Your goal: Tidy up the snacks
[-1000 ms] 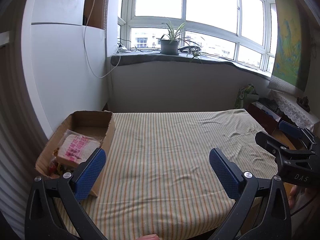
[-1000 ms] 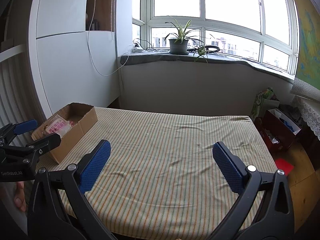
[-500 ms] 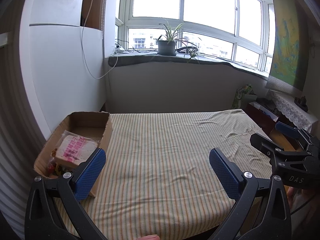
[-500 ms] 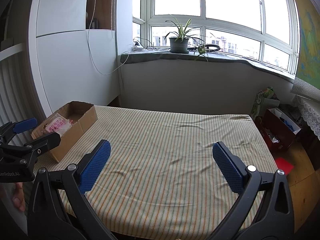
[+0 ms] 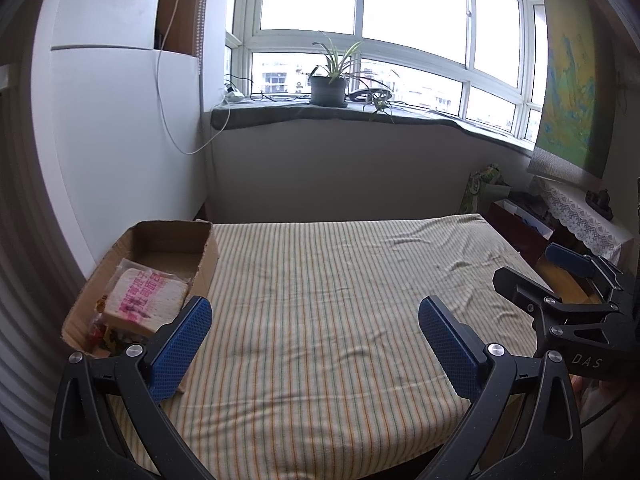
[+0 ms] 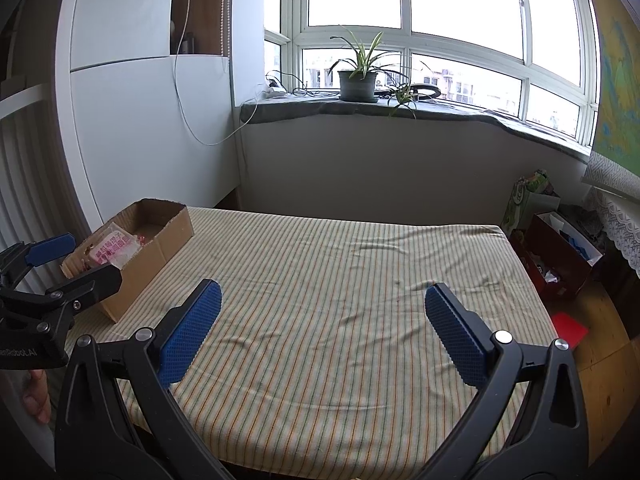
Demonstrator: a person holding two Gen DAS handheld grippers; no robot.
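Note:
An open cardboard box sits at the left edge of the striped cloth-covered table. Inside it lies a clear bread pack with pink print on top of other snack packets. My left gripper hovers open and empty over the table's near edge, just right of the box. My right gripper is also open and empty, above the table's near side. Each gripper shows at the edge of the other's view, the right gripper at the right and the left gripper at the left.
A white cabinet stands behind the box. A windowsill with a potted plant runs along the back wall. Bags and a red box sit on the floor to the right of the table. A hand holds the left gripper.
Both views have drifted slightly, the left one tilting a little so the box sits further in frame. Both grippers stay open and nothing on the table moved.

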